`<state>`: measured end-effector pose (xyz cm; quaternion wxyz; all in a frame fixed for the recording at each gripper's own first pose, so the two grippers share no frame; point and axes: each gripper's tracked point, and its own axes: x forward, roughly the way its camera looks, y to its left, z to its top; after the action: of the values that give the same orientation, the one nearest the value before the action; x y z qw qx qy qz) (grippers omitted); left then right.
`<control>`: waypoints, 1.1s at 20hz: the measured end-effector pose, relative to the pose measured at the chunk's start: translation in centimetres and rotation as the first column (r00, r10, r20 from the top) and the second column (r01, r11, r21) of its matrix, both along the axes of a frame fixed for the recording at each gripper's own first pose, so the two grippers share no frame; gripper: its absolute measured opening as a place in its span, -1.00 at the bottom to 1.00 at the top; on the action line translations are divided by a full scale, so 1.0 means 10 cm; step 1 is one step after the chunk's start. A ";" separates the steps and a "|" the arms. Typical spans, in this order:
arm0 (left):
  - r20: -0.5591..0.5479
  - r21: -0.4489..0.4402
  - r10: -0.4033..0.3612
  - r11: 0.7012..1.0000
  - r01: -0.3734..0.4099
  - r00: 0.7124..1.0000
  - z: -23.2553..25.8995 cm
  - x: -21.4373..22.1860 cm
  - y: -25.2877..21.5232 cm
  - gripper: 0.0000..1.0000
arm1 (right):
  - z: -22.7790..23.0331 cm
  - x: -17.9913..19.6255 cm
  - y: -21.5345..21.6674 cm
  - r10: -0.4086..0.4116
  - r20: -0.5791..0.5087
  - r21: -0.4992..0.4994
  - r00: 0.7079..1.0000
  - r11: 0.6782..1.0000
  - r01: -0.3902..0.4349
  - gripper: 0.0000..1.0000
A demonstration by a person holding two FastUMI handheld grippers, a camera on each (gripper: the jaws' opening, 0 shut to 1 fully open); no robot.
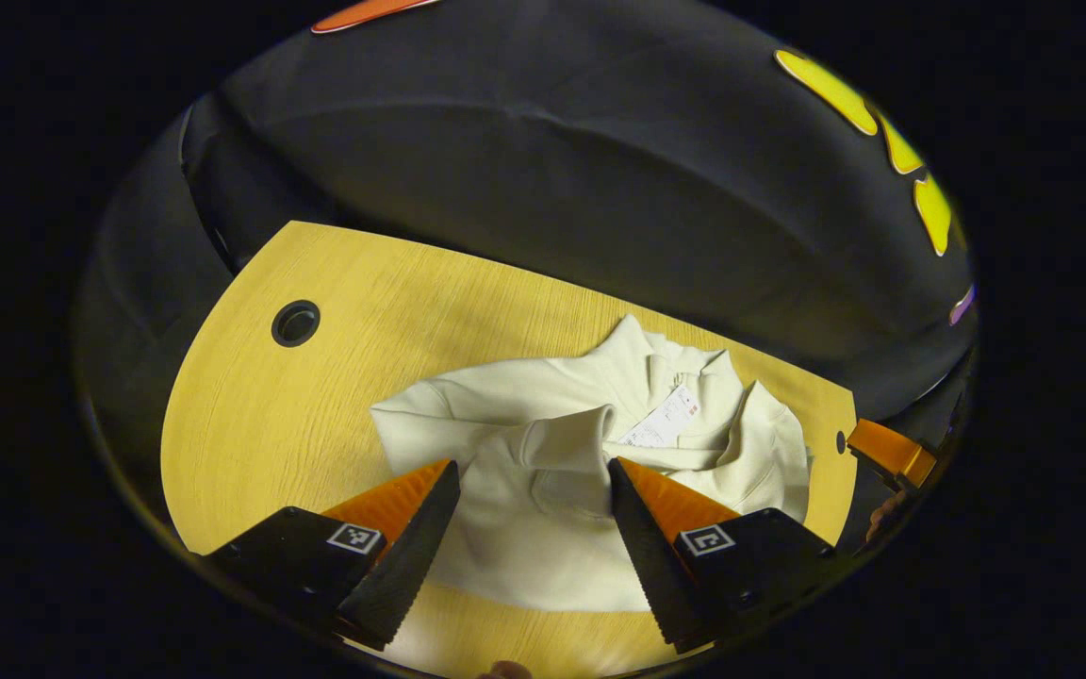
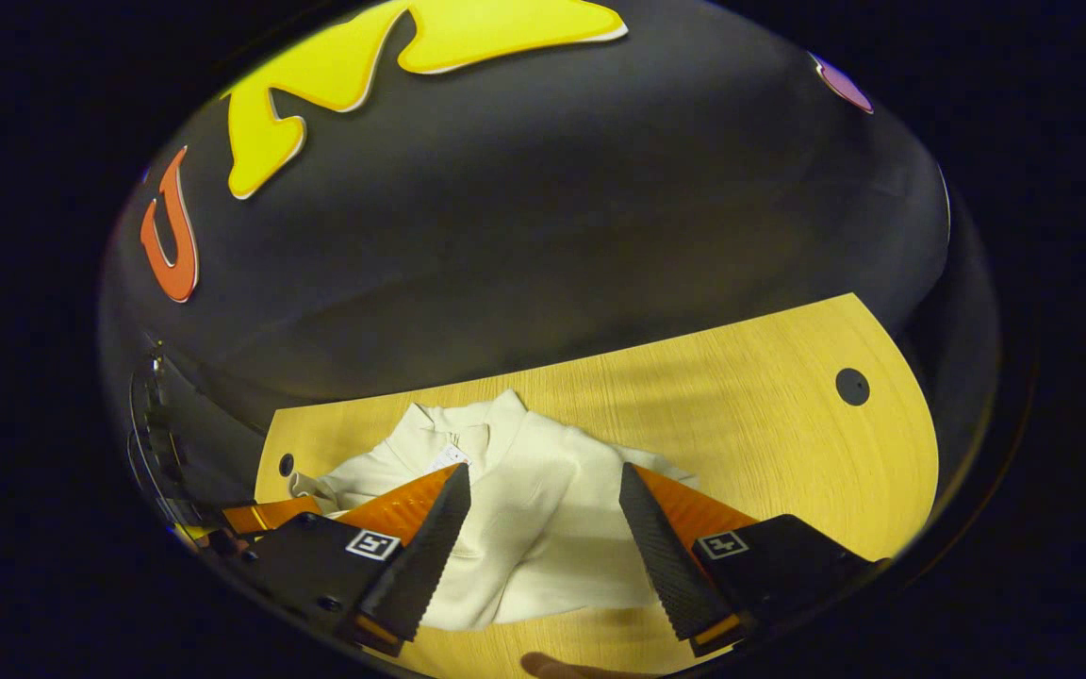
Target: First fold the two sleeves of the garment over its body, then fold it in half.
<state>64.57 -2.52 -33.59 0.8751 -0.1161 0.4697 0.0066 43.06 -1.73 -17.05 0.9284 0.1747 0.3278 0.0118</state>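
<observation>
a cream garment (image 1: 543, 471) lies on the wooden desk (image 1: 270, 424), bunched rather than flat. in the left gripper view its collar (image 1: 637, 363) points toward the far edge of the desk, with a white tag (image 1: 661, 420) showing just inside the neck opening. one sleeve (image 1: 552, 443) is folded across the chest, its cuff end lying near the middle of the body. the lower hem sits nearest the camera, between the two fingers.

the left hand-held gripper (image 1: 534, 481) hovers above the garment with its fingers spread wide, and nothing is held between them. a round hole (image 1: 295, 323) is cut into the desk at the far left, well apart from the cloth. at the right edge of this view, part of the other tool (image 1: 892, 453) shows just past the desk's corner.

in the right gripper view the garment (image 2: 524, 509) is seen from its other side, collar (image 2: 468, 424) again toward the far edge. the right hand-held gripper (image 2: 543, 490) is also spread wide over the cloth, gripping nothing. bare desk (image 2: 788, 424) stretches away to the right, with a small dark hole (image 2: 851, 387) near its far corner. a fingertip (image 2: 543, 665) shows at the bottom edge.
</observation>
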 end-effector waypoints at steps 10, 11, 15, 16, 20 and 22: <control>0.350 0.184 -0.075 0.983 0.010 0.934 1.06 -0.19 -0.09 0.98 | 1.17 -0.95 -0.08 0.060 0.248 -0.185 0.967 0.983 -0.013 0.95; 0.393 0.182 -0.080 0.983 0.008 0.916 1.23 -0.23 -0.09 0.97 | 1.36 -1.10 -0.11 0.064 0.286 -0.201 0.956 0.980 -0.006 0.94; 0.526 0.216 -0.112 0.976 -0.005 0.843 1.73 -0.49 -0.15 0.97 | 2.00 -1.72 -0.17 0.080 0.428 -0.262 0.900 0.964 0.039 0.94; 0.551 0.234 -0.130 0.972 -0.002 0.824 1.88 -0.61 -0.21 0.96 | 2.11 -1.89 -0.16 0.077 0.451 -0.277 0.889 0.959 0.057 0.94; 0.631 0.232 -0.152 0.973 0.003 0.761 2.17 -0.93 -0.35 0.96 | 2.56 -2.53 -0.16 0.067 0.537 -0.281 0.841 0.954 0.103 0.96; 0.672 0.251 -0.166 0.968 -0.012 0.721 2.36 -1.18 -0.30 0.96 | 2.70 -2.87 -0.11 0.066 0.574 -0.292 0.816 0.948 0.129 0.96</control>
<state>52.80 -5.50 -10.00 0.9935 0.0153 0.1117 -0.0172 14.39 -2.86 9.96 0.9995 0.0166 0.0258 -0.0043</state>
